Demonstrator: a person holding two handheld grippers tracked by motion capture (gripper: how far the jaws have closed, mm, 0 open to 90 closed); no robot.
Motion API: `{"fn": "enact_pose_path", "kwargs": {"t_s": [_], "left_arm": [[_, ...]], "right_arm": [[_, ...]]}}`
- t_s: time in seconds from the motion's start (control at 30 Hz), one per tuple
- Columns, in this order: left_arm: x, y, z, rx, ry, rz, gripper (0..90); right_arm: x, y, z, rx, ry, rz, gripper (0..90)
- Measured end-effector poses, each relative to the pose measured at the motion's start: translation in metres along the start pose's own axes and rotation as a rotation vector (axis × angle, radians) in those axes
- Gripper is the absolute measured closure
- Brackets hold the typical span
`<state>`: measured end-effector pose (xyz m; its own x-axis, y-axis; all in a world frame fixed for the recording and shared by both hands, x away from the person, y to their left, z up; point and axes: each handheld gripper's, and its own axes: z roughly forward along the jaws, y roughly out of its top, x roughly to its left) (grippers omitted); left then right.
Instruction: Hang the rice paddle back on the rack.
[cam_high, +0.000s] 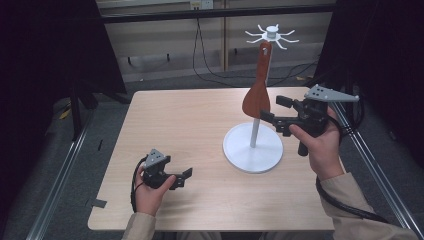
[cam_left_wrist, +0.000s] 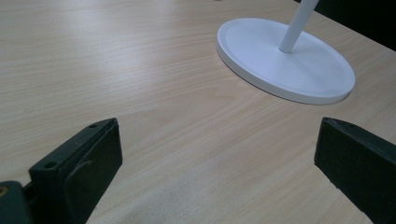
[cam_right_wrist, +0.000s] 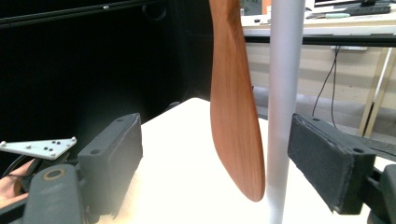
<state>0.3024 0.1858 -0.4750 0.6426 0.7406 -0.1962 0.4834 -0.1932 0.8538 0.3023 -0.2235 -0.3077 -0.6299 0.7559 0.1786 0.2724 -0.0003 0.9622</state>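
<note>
Wooden and reddish-brown, the spatula (cam_high: 258, 95) is hanging by the hole in its handle from one hook of the white hanging rack (cam_high: 271, 35), its broad blade dangling just beside the rack's pole (cam_high: 256, 131) above the round base (cam_high: 252, 148). It is looking light, stiff and smooth, so it is likely swinging freely at a nudge and sliding a little between flat pads; the sensible place to take hold seems to be the wide flat blade, faces square to the pads, or the narrow neck just above it.

In the right gripper view, the right gripper (cam_right_wrist: 215, 154) is standing wide, with the blade (cam_right_wrist: 233, 116) and the pole (cam_right_wrist: 282, 107) both between its jaws and neither pad pressing on either. That pole is the main obstacle: closing here would be pinching pole and blade together, and the hook above is meaning the spatula has to be lifted before it comes away.

On the near left of the light wooden table (cam_high: 190, 120), the left gripper (cam_high: 181, 178) is resting low with its jaws wide and nothing between them, well apart from the rack. In the left gripper view its jaws are framing bare tabletop (cam_left_wrist: 140, 70), with the base (cam_left_wrist: 289, 65) lying farther off. Black cables are trailing along the floor beyond the table.
</note>
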Motion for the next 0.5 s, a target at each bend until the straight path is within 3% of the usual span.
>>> {"fn": "enact_pose_path", "kwargs": {"t_s": [0.3,0.5], "left_arm": [[0.000,0.000,0.000,0.001,0.001,0.000,0.9],[-0.001,-0.001,0.000,0.009,0.000,0.008,0.9]], "right_arm": [[-0.001,-0.015,-0.005,0.025,-0.001,-0.024,16.3],[-0.003,-0.026,-0.009,0.031,-0.001,-0.011,16.1]]}}
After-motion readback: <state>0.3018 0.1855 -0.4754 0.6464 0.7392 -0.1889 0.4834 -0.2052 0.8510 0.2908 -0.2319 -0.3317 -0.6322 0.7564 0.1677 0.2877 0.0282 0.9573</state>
